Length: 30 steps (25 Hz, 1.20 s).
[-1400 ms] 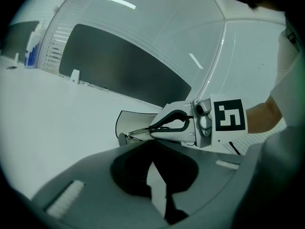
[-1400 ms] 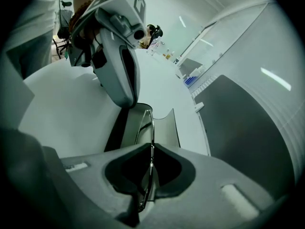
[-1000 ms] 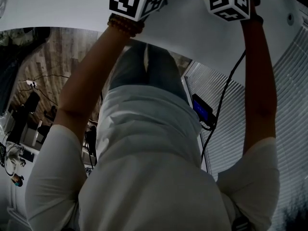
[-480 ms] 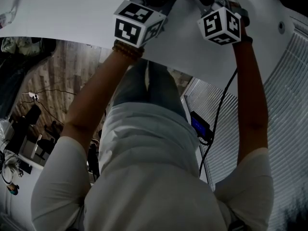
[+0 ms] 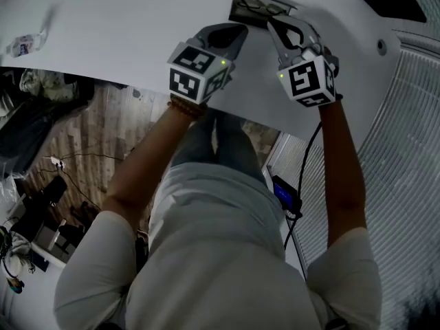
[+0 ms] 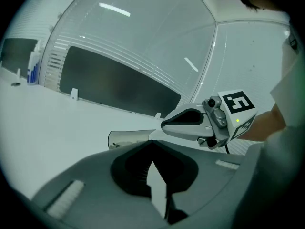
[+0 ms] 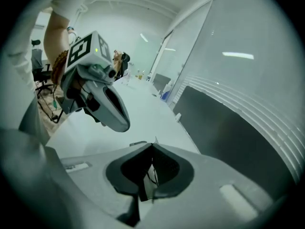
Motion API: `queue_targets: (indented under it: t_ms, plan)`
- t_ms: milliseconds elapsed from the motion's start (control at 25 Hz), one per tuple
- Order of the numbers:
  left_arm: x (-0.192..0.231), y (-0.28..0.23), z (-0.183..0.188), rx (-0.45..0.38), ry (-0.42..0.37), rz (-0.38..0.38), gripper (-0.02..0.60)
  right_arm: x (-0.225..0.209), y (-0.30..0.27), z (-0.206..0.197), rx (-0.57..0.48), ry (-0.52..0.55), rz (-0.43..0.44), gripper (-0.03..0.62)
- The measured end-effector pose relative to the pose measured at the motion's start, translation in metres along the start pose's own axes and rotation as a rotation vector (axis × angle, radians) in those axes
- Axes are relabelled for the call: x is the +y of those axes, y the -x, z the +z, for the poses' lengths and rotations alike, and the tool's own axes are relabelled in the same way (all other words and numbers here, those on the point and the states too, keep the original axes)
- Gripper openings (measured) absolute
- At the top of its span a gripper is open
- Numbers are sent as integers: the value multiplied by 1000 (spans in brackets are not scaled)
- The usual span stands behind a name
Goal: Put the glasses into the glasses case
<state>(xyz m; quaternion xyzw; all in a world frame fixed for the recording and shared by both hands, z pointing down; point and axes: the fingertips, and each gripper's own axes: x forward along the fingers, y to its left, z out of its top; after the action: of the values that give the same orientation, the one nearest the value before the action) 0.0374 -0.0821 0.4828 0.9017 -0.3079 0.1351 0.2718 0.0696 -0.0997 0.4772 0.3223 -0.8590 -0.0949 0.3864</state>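
Observation:
In the head view the open glasses case (image 5: 236, 16) lies on the white table (image 5: 124, 26), and the glasses (image 5: 258, 5) rest inside it. My left gripper (image 5: 238, 30) hovers just short of the case's near left side, its jaws shut and empty. At the case's near right side my right gripper (image 5: 276, 22) is also shut with nothing held. The left gripper view shows the case (image 6: 125, 138) just beyond my closed tips (image 6: 152, 143), with the right gripper (image 6: 188, 123) to its right. In the right gripper view the left gripper (image 7: 108, 108) hangs above the table.
A small wrapped object (image 5: 20, 45) lies at the table's far left. A round hole (image 5: 378, 45) sits in the tabletop to the right, next to slatted blinds (image 5: 405, 157). A blue and white bottle (image 6: 32, 67) stands by the dark window panel.
Both grippers sit lower in the head view than before, drawn back toward me. The open case with the glasses, hidden a second ago, has come into view above them.

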Motion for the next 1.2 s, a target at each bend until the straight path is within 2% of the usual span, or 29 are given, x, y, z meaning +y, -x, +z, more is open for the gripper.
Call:
queue_targets:
  t_ms: [120, 280, 520, 760, 1200]
  plan:
    - [-12, 13, 20, -31, -16, -11, 0, -10, 26, 19, -45, -106, -55, 3]
    - [-25, 29, 39, -80, 0, -13, 0, -27, 61, 46, -148, -275, -121, 3]
    - [-53, 47, 76, -148, -5, -48, 0, -41, 109, 79, -263, -438, -198, 3]
    - [-84, 68, 111, -187, -58, -96, 0, -56, 160, 99, -336, -531, -276, 3]
    - [-138, 110, 163, -251, -109, -184, 0, -61, 229, 151, -463, -609, -357, 3]
